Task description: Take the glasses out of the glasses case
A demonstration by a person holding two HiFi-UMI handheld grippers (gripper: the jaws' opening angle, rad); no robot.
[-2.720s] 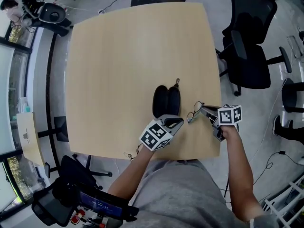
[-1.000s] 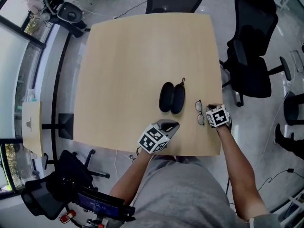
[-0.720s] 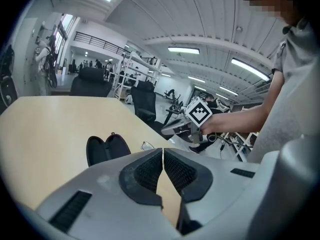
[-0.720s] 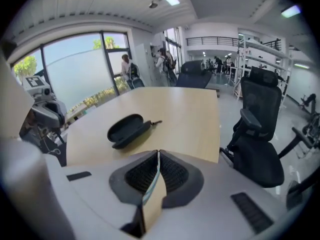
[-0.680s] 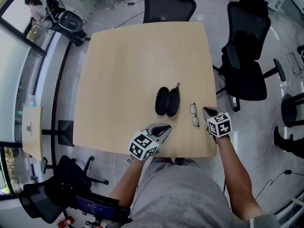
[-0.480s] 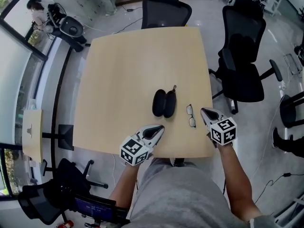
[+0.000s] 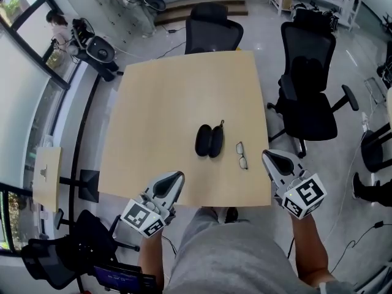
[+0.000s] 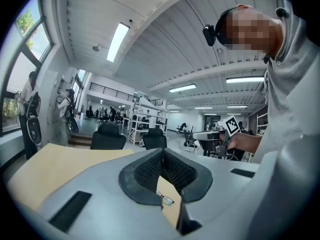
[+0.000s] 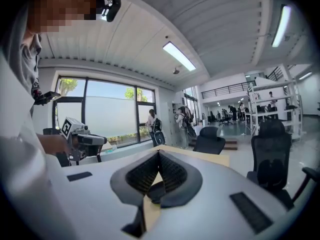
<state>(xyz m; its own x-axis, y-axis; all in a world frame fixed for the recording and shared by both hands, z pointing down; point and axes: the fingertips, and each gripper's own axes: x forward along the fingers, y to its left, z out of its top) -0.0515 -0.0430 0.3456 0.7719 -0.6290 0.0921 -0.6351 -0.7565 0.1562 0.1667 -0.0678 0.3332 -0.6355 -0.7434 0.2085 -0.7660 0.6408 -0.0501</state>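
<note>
The black glasses case (image 7: 209, 141) lies open near the middle of the wooden table (image 7: 159, 103), its two halves side by side. The glasses (image 7: 241, 155) rest folded on the table just right of it, free of both grippers. My left gripper (image 7: 172, 180) hovers shut and empty at the table's near edge. My right gripper (image 7: 270, 158) is shut and empty too, raised off the table's near right corner. In the left gripper view the glasses (image 8: 165, 200) peek below the closed jaws. In the right gripper view the dark case (image 9: 156, 191) shows below the closed jaws.
Black office chairs stand at the far side (image 7: 210, 28) and right side (image 7: 309, 84) of the table. A window wall runs along the left. A small white side table (image 7: 46, 175) sits at the left, and a chair with gear (image 7: 73, 250) is near my left leg.
Both grippers have risen and drawn back from the table toward me. The right gripper has left the glasses lying on the table beside the case. The head view has lifted and widened.
</note>
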